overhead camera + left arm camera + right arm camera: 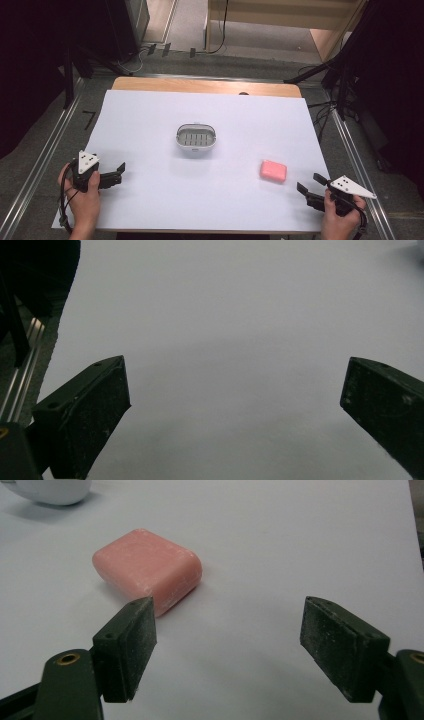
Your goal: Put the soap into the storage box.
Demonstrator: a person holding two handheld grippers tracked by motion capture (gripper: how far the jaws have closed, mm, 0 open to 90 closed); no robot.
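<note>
This looks like a lab or test room, not a home. A wooden table (pixel 205 86) is covered with a big white sheet (pixel 200 200). Metal rails (pixel 40 155) run along both sides of the table. Black stand legs (pixel 320 72) and dark curtains (pixel 30 60) stand around the table. Behind the table, cables (pixel 150 52) lie on the grey floor (pixel 250 42).
</note>
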